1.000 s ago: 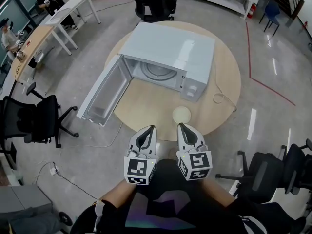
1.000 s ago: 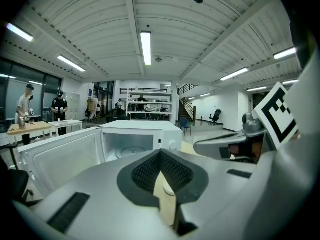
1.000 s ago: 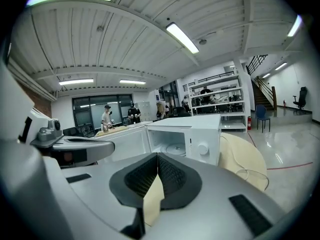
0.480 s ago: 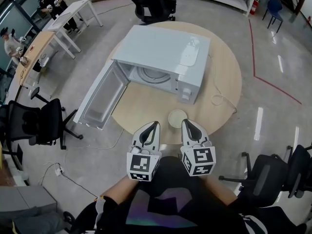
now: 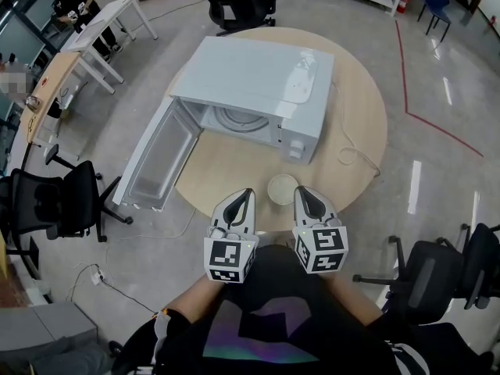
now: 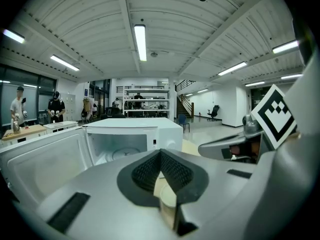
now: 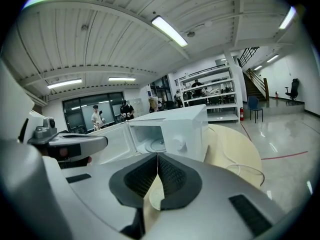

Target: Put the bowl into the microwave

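Reaching for the bowl (image 5: 282, 188) is judged the step in hand; it rests on the table (image 5: 355, 123) before the open microwave (image 5: 258, 76); left gripper (image 5: 248, 193) and right gripper (image 5: 299, 190) are clenched empty; jaws must be opened around its rim next.

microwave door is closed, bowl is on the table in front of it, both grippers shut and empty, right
No: the microwave door stands open, as the head view shows. The rest holds: the bowl sits on the table in front of the microwave, and the left gripper and right gripper are both shut and empty.
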`<state>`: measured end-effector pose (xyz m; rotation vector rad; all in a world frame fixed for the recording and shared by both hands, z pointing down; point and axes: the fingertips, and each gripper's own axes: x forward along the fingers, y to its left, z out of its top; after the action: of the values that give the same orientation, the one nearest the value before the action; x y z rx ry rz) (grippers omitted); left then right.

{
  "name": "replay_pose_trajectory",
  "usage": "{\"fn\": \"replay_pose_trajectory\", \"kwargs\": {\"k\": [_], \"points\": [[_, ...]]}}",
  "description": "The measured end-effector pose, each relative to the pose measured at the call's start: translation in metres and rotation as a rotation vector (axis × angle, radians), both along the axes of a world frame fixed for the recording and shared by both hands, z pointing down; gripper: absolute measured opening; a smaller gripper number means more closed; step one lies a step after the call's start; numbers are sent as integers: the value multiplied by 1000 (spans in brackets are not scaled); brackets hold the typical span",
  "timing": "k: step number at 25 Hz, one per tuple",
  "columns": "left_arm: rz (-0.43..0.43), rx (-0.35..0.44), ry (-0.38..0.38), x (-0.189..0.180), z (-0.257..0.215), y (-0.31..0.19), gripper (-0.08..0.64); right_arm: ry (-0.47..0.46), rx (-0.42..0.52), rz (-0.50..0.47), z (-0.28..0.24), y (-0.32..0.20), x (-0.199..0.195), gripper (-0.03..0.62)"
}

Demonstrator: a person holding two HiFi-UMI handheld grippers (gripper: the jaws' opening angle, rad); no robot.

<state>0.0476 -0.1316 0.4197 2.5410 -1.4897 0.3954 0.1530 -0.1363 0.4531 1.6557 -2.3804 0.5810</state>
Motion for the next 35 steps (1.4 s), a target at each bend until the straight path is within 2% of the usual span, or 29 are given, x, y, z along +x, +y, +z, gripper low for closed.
{"fn": "replay_pose_trajectory", "kwargs": {"k": [8,19,27,33,35], "points": [[55,-66,-19,8,40,-23,46,11,-118,36,41,-17,9,17],[62,-189,-67,6,113,-41,46,10,-310,20,118,-35,10,17],[101,-253,-55,11,146,-46,46,-51,-415,34,161,-38,14,18],[92,-286,-92,8,163,-52,46,-134,-461,71,177,-38,20,20],[92,-293,-95,7,167,-55,46,-163,-471,75,180,-38,20,60]]}}
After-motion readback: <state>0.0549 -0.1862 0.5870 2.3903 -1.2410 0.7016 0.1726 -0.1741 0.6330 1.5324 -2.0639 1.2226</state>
